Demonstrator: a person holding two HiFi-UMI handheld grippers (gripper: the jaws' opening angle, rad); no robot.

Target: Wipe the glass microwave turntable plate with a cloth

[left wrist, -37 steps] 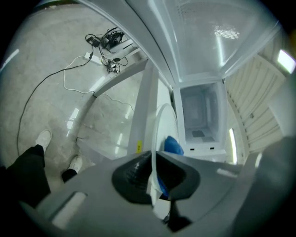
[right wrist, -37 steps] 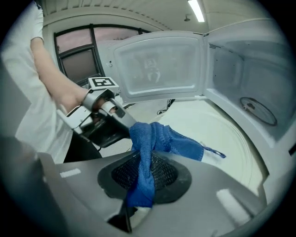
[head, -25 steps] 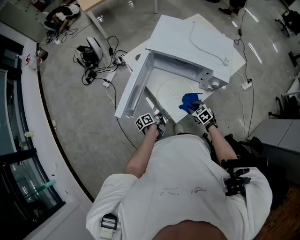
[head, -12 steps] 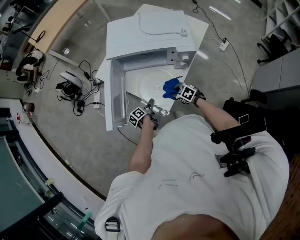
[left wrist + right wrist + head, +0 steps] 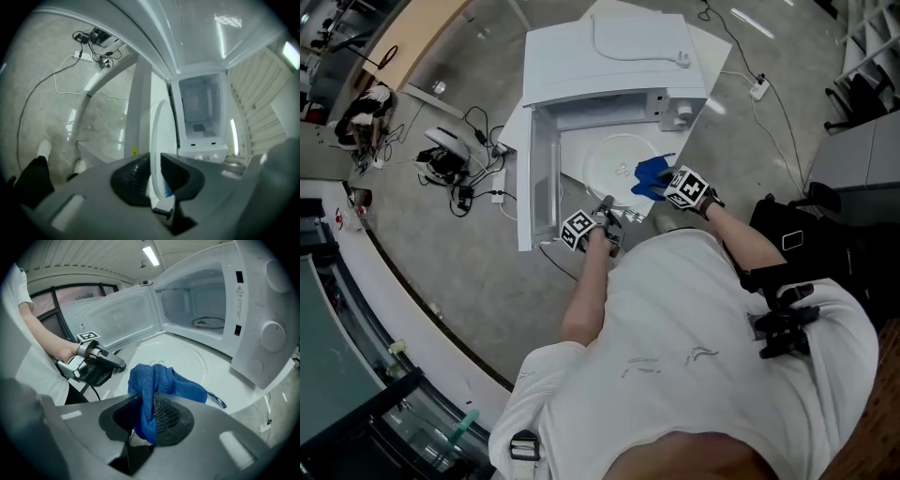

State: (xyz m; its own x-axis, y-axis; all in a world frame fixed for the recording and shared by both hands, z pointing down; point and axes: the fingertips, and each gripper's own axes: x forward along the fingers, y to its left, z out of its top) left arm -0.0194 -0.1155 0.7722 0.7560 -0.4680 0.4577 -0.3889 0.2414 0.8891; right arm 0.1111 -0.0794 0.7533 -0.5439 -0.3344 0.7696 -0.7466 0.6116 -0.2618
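White worktop [image 5: 512,129] carries a white microwave [image 5: 609,56], its door [image 5: 539,178] swung open along the worktop's left edge and its cord [image 5: 628,52] looped on the roof. Before the open cavity, toward the worktop's front edge, the glass plate [image 5: 614,169] lies flat. The left claw [image 5: 609,212] meets the plate at its near rim. Its jaws have just been closing and are clamped on that rim, which stands edge-on between the pads. The right claw [image 5: 664,184] is clenched on a blue cloth [image 5: 649,174]. One fold is pinched between the jaws and the rest is bunched on the plate's right side, near the microwave's control panel. A ring [image 5: 208,322] sits on the cavity's bottom. Around the worktop the floor [image 5: 441,272] is polished grey concrete that mirrors the ceiling lights. Cables [image 5: 455,173] lie tangled on it off the worktop's left corner, and a power strip [image 5: 757,89] lies off the right. A curved white ledge [image 5: 366,272] runs along the room's left side.
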